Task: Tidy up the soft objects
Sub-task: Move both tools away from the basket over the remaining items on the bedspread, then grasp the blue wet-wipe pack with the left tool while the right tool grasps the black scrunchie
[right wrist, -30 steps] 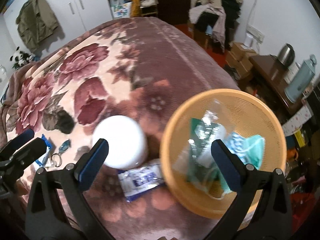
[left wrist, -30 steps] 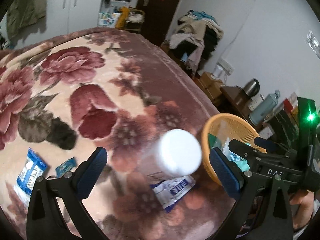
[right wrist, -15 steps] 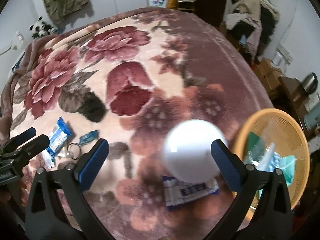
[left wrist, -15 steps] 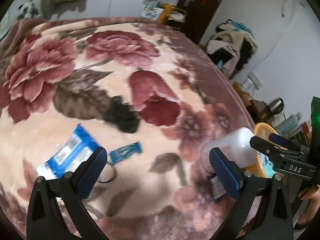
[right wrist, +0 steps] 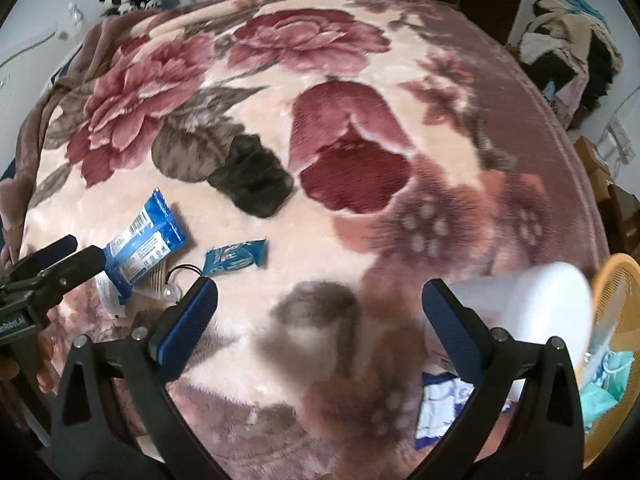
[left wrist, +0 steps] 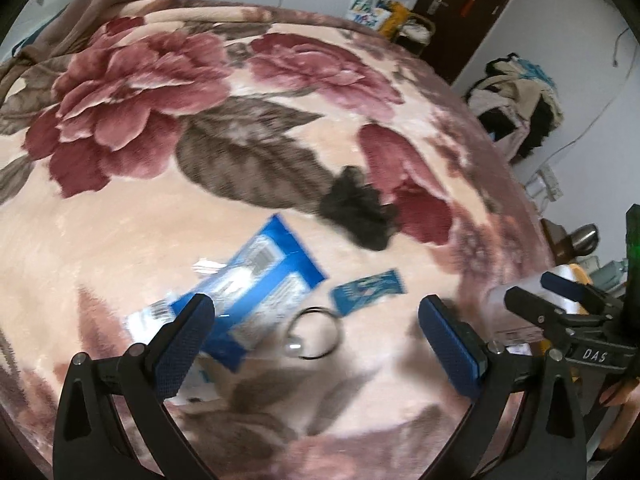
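My left gripper (left wrist: 316,332) is open and empty, hovering over a blue-and-white packet (left wrist: 256,300) and a hair tie ring (left wrist: 314,334) on the floral blanket. A small blue sachet (left wrist: 368,290) lies just right of them, a dark sock (left wrist: 356,208) beyond. My right gripper (right wrist: 318,320) is open and empty above bare blanket. In its view the packet (right wrist: 142,242), sachet (right wrist: 236,260) and sock (right wrist: 252,180) lie to the left, a white bottle (right wrist: 532,308) and the orange basket (right wrist: 616,280) to the right.
A white-blue pouch (right wrist: 444,408) lies under the bottle at the blanket's near edge. The basket holds teal and clear packets (right wrist: 604,384). Clothes pile (left wrist: 516,96), kettle (left wrist: 584,236) and door stand beyond the bed's right side.
Both grippers have swung left across the bed, away from the basket and bottle. The left one now sits over the blue packet and hair tie. Both stay open.
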{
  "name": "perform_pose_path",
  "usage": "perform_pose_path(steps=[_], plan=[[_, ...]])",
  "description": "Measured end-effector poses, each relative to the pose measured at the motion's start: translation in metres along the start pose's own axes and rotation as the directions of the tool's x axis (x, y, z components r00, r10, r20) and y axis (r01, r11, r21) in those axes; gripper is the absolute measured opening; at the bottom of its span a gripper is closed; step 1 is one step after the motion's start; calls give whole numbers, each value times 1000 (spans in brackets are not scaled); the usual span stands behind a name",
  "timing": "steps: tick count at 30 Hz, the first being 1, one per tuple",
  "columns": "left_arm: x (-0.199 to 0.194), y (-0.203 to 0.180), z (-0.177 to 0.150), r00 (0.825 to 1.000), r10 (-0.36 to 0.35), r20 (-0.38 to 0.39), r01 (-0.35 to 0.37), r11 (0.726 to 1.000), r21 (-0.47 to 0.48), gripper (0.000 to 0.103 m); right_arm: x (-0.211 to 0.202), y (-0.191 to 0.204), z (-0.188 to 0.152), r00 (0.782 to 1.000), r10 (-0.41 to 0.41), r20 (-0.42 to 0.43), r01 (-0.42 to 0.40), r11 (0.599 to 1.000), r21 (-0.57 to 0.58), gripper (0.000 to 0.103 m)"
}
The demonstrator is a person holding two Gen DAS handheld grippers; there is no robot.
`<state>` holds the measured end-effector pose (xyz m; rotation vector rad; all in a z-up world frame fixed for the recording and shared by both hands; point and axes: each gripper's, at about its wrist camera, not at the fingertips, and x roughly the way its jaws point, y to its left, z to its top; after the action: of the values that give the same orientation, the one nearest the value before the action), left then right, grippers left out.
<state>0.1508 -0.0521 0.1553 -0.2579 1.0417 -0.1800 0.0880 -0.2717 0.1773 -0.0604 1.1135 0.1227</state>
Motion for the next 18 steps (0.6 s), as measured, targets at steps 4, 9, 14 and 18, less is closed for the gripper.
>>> perform_pose_path(steps=[4, 9, 14, 18], plan=[[12, 18, -3, 999, 38, -12, -38, 999, 7, 102, 24, 11, 2, 999, 9, -36, -9, 1000, -19, 103], [35, 21, -5, 995, 96, -36, -92, 991, 95, 102, 49, 23, 1, 996, 29, -81, -31, 999, -34, 103], [61, 2, -5, 982, 183, -51, -164, 951, 263, 101, 61, 24, -2, 994, 41, -102, -44, 999, -23, 103], [80, -6, -5, 972, 223, -72, -187, 923, 336, 98, 68, 24, 1, 993, 36, -108, -39, 999, -26, 103]])
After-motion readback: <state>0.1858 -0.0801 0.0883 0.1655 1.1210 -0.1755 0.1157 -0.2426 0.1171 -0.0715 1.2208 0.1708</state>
